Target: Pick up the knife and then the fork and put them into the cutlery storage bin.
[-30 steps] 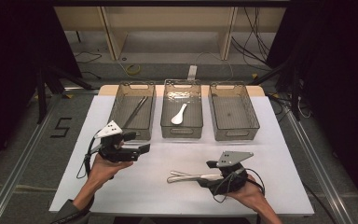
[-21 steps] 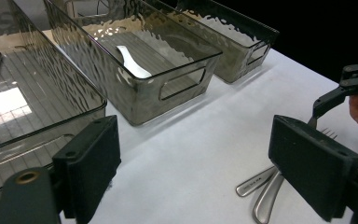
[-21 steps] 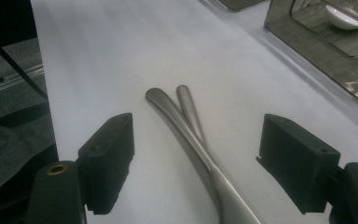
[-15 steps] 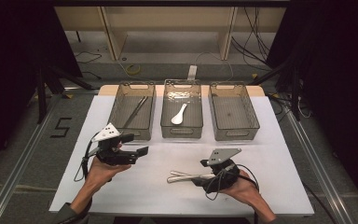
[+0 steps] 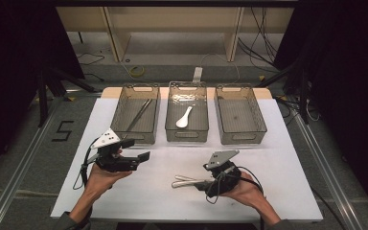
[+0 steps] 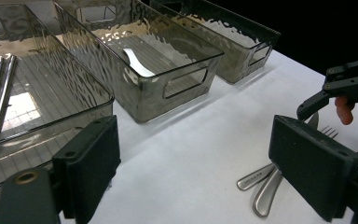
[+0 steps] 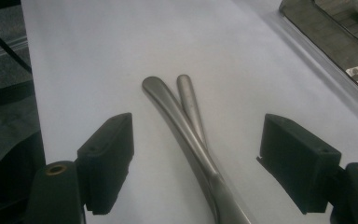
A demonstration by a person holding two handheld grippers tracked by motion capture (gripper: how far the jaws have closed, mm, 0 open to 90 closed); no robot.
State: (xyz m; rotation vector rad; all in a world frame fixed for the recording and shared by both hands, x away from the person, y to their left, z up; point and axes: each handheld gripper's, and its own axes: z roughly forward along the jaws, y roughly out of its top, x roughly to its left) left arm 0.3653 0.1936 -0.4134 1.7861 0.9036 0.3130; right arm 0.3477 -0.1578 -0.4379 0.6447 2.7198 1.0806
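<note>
The right gripper (image 7: 196, 165), jaws spread wide, straddles two crossed steel utensils (image 7: 186, 126) lying at lower centre of the white table (image 5: 278, 158), so the pickup step looks in hand; next it should lower and close on one handle. Their long axes run left-right in the high view, handles pointing left. The left gripper (image 5: 141, 150) hovers open and empty at lower left, before the bins (image 5: 187, 136).

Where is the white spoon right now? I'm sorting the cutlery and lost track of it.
In the high view, the white spoon lies in the middle bin of the three at the table's far side, right of the bin holding metal chopsticks.
</note>
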